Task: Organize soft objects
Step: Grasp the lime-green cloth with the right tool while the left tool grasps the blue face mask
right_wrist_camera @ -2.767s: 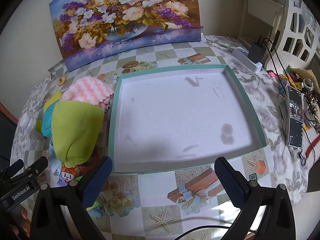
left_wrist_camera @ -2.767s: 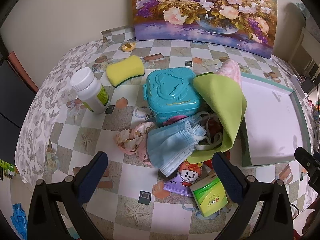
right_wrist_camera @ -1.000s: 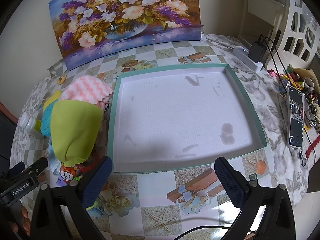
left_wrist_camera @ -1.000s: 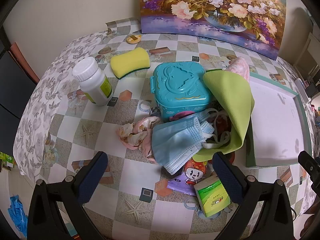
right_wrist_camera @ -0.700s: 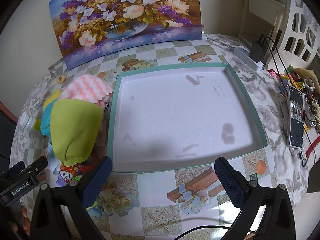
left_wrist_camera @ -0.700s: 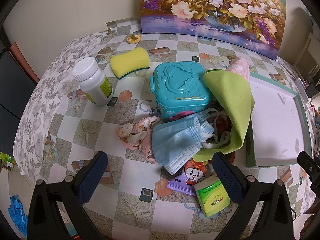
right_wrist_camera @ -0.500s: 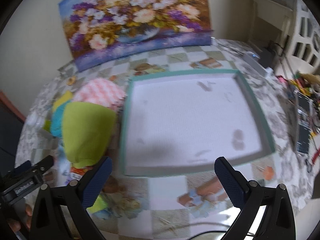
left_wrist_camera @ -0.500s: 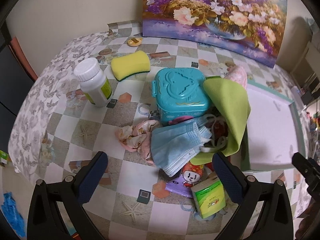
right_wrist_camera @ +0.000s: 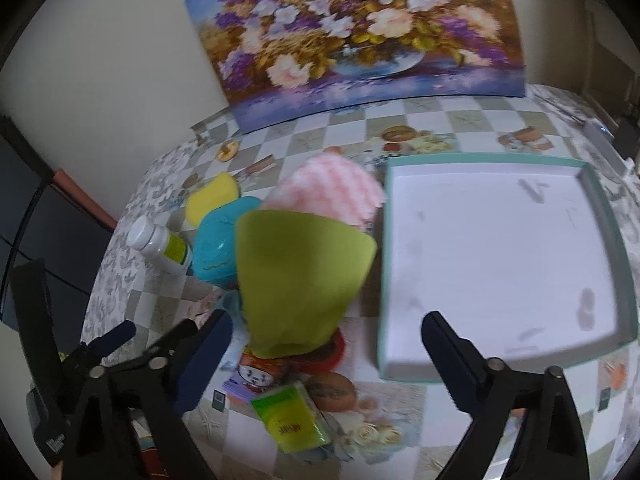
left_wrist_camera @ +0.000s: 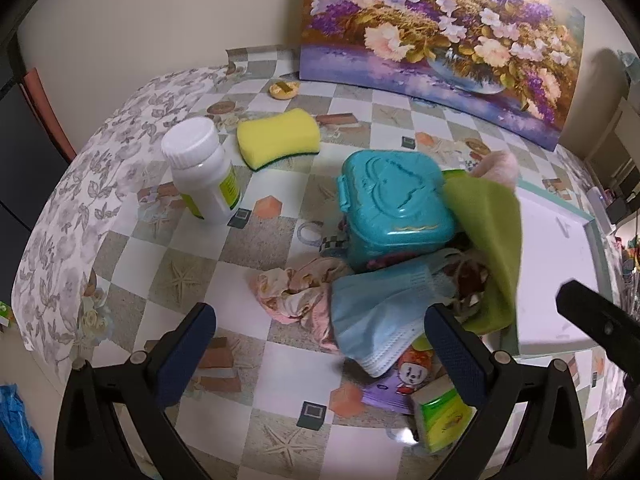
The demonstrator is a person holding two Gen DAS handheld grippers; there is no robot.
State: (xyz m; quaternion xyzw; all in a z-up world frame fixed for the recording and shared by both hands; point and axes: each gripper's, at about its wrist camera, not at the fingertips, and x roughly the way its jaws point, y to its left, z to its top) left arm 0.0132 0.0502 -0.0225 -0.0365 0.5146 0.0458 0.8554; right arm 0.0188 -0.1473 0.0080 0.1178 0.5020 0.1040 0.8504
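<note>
A pile lies left of a teal-rimmed white tray [right_wrist_camera: 600, 196]. In the left wrist view I see a blue face mask [left_wrist_camera: 380, 316], a crumpled pink cloth [left_wrist_camera: 292, 292], a green cloth [left_wrist_camera: 488, 232], a pink fluffy cloth [left_wrist_camera: 498, 164] and a yellow sponge [left_wrist_camera: 278, 138]. The green cloth [right_wrist_camera: 300, 276] and pink striped cloth [right_wrist_camera: 332, 196] also show in the right wrist view. My left gripper [left_wrist_camera: 320, 340] is open and empty, just short of the mask and pink cloth. My right gripper [right_wrist_camera: 326, 340] is open and empty, over the green cloth's near edge.
A teal plastic box [left_wrist_camera: 392, 208], a white pill bottle [left_wrist_camera: 202, 172], a green tissue pack [left_wrist_camera: 444, 416] and a cartoon packet [left_wrist_camera: 400, 376] sit among the soft things. A flower painting [left_wrist_camera: 440, 40] leans on the back wall. The table edge drops at left.
The right gripper has swung left from above the tray toward the pile and the green cloth. The left gripper has moved slightly closer to the mask and pink cloth.
</note>
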